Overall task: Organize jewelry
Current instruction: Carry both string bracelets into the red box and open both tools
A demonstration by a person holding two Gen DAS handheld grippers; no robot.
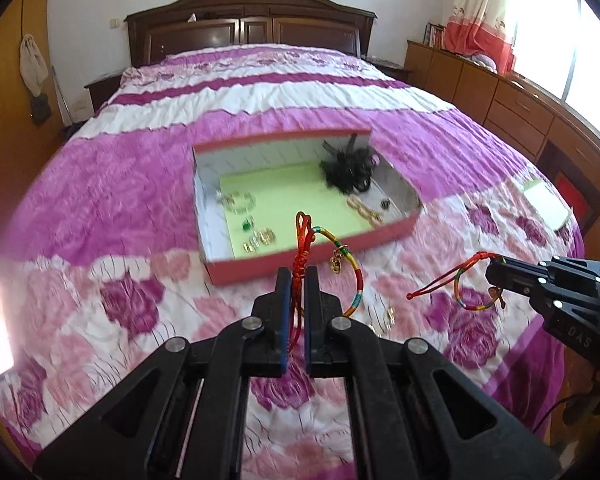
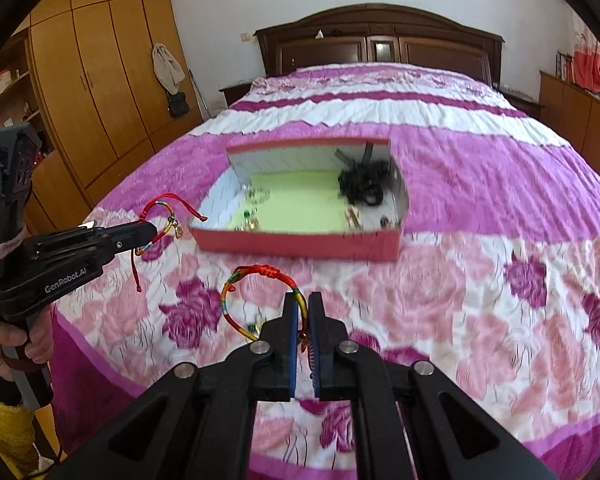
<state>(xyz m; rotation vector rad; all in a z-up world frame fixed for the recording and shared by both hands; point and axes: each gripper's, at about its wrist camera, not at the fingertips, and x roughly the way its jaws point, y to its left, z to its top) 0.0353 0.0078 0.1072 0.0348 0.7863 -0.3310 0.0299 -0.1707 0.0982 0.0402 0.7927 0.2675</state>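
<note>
- Left gripper: clamped on bracelet, raised above the quilt.
- Right gripper: clamped on second bracelet.
- Box: on quilt, beyond both grippers.
- Room: headboard, wardrobe, curtain.

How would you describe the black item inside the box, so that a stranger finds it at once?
On the pink flowered bed lies an open red box with a green floor. In its far right corner sits a black tangled bundle. It is the only dark, bulky thing there; the other pieces are small and gold or green.

Small jewelry pieces in the red box blur beyond telling; bedspread blurred.
</note>
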